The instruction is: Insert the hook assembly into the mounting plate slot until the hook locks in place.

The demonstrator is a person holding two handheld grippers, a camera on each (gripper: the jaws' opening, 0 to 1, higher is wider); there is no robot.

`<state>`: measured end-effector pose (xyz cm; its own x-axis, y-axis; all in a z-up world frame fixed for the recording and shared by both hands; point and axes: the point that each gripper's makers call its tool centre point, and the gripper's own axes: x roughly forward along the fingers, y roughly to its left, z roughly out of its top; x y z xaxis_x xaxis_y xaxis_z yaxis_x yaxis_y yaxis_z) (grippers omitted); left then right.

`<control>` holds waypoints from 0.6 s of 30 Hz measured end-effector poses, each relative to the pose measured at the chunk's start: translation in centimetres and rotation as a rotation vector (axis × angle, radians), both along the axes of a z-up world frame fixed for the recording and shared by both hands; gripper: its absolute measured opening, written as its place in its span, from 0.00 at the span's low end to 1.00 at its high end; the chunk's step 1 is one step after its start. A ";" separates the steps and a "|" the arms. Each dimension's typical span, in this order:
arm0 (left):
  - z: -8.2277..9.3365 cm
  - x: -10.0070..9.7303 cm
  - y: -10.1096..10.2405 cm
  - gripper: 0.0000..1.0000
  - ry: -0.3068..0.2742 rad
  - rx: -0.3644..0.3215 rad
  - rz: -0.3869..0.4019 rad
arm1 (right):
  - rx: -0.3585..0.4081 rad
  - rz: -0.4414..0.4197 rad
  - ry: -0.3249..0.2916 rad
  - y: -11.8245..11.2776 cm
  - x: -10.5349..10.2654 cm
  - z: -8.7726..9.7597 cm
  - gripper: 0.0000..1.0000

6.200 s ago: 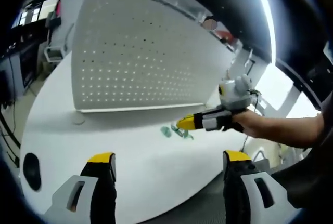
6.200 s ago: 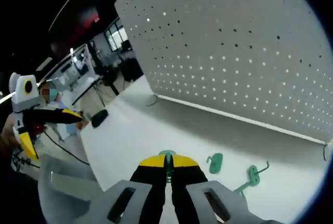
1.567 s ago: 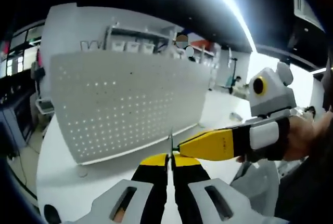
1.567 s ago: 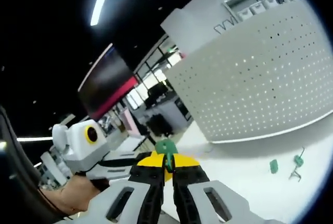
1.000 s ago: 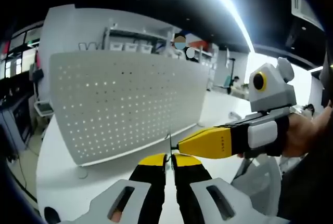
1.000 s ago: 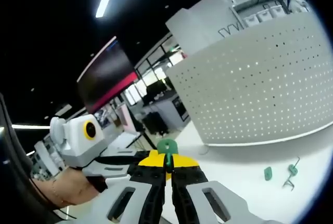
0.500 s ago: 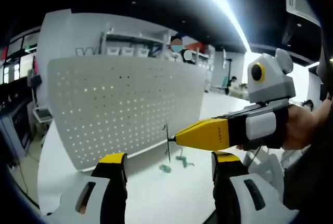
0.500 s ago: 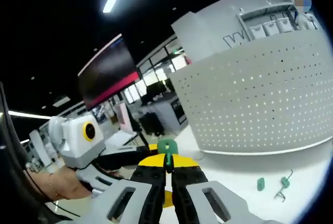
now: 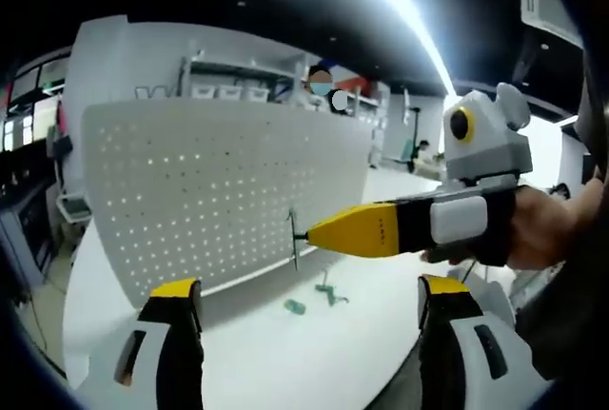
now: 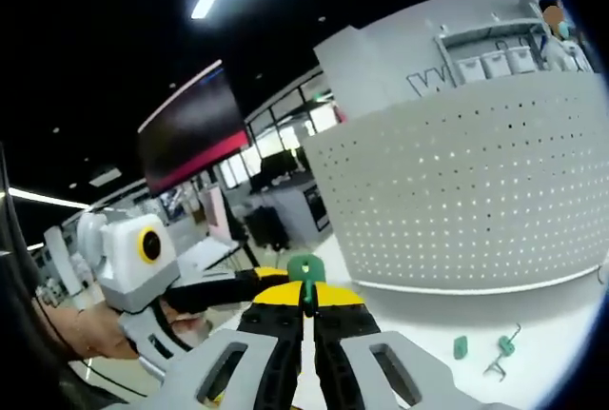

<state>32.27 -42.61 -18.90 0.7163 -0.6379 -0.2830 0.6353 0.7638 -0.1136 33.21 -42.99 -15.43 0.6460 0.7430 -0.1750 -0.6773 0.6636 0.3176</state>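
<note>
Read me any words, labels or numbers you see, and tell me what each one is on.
"W": a large dark letter on the white wall behind the pegboard; anything after it is hidden by a shelf.
Bins on that shelf: any labels are too small to read.
Nothing else is readable.

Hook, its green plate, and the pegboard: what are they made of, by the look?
Hook: thin, dark, bent wire, probably metal.
Green plate: matte, evenly coloured, likely moulded plastic.
Pegboard: flat white panel with regular holes, smooth matte finish; painted sheet metal or plastic, can't tell which.
</note>
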 end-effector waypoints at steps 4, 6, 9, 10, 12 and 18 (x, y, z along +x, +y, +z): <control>-0.3 0.0 0.1 0.98 0.014 -0.007 0.001 | -0.009 -0.013 -0.017 -0.2 0.4 0.1 0.00; -0.3 -0.1 0.1 1.00 0.021 -0.013 0.001 | -0.004 -0.023 -0.023 -0.3 0.7 0.3 0.00; -0.5 -0.1 0.0 1.00 0.033 -0.021 -0.001 | -0.012 -0.038 -0.045 -0.4 1.2 0.5 0.00; -0.5 -0.2 0.0 1.00 0.037 -0.022 -0.002 | -0.018 -0.044 -0.056 -0.4 1.4 0.7 0.00; -0.6 -0.2 0.0 1.00 0.039 -0.026 -0.005 | -0.028 -0.060 -0.075 -0.6 2.0 1.0 0.00; -1.0 -0.4 -0.1 1.00 0.056 -0.031 -0.006 | -0.032 -0.131 -0.102 -1.8 4.5 2.0 0.00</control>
